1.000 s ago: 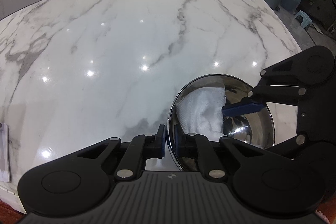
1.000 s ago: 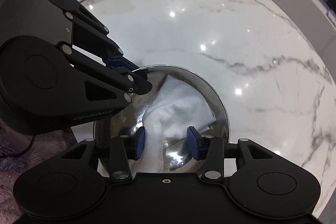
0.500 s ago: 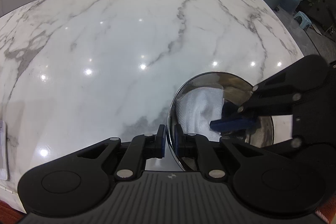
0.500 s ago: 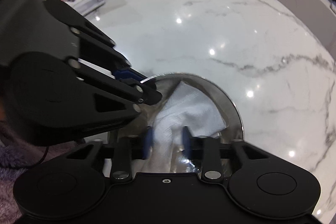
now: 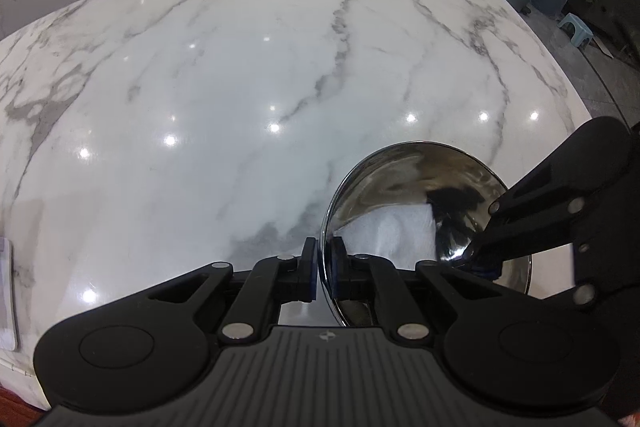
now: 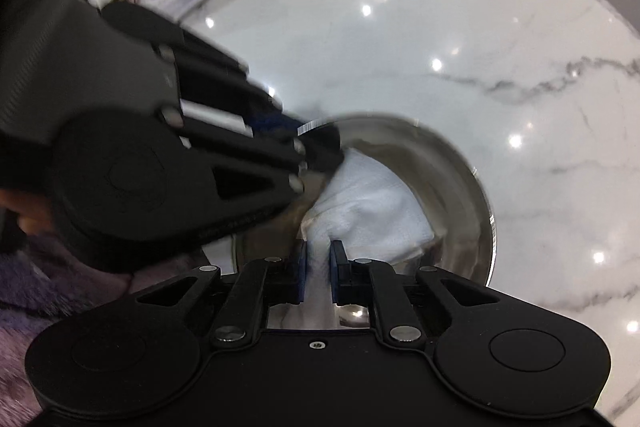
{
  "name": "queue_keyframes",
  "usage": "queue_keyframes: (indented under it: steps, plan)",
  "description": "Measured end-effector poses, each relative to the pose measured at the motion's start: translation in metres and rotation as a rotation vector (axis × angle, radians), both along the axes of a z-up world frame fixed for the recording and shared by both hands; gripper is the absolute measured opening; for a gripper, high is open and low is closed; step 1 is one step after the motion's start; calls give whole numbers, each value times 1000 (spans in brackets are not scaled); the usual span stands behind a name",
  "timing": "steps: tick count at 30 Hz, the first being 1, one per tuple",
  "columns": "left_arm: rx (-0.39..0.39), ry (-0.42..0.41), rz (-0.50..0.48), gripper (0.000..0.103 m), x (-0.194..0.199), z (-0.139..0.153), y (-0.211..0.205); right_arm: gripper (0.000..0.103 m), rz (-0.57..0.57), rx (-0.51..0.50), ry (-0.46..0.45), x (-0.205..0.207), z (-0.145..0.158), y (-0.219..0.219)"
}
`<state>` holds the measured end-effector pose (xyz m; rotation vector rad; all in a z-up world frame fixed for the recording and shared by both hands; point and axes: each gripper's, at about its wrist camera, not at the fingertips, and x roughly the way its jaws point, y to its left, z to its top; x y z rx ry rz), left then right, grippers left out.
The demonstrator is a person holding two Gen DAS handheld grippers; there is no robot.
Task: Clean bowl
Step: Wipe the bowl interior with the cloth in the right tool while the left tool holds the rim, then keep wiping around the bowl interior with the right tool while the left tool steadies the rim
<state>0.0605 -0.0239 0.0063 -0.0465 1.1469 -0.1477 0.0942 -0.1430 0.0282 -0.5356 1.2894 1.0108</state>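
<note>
Bowl (image 5: 404, 183) first: it is steel, it sits on the marble counter (image 5: 240, 87), and its near rim is pinched in my left gripper (image 5: 325, 269), one pad outside the wall and one inside, jaws drawn almost together on the thin metal. My right gripper (image 6: 318, 277) comes in from the other side and has its jaws closed narrowly on a bunched corner of the white cloth (image 6: 372, 203). From those fingertips the cloth fans forward and slightly right, lying against the inner wall. Beyond it the bare metal curves away toward the far rim. I judge the next wipe should sweep ahead and around that far wall, away from my left gripper, which sits close on the left rim.
</note>
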Motion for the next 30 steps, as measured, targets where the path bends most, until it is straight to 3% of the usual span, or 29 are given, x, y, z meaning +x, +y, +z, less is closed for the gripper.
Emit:
queue_keyframes:
  steps: [3, 7, 13, 15, 20, 23, 27, 30]
  plan:
    - [-2, -2, 1, 5, 0, 0, 1, 9, 12, -29, -42, -3, 0, 0]
    - [32, -22, -3, 6, 5, -1, -3, 9, 56, -151, -291, -15, 1, 3]
    - [2, -5, 38, 6, 18, 2, 4, 9, -63, -84, -225, 1, 2, -6]
    - [-44, -10, 63, 11, 13, 6, 9, 9, -98, -61, -200, 6, 2, -10]
    - [-142, 69, 122, 19, 7, 0, 19, 10, -122, -38, -174, 12, 3, -16]
    - [-149, 116, 137, 21, 4, -7, 19, 10, -137, -25, -159, 16, 3, -20]
    - [-154, 115, 140, 22, 0, -11, 18, 10, -155, -8, -140, 20, 4, -25]
    - [-130, 95, 127, 16, 1, -7, 15, 10, -161, 1, -135, 21, 1, -27]
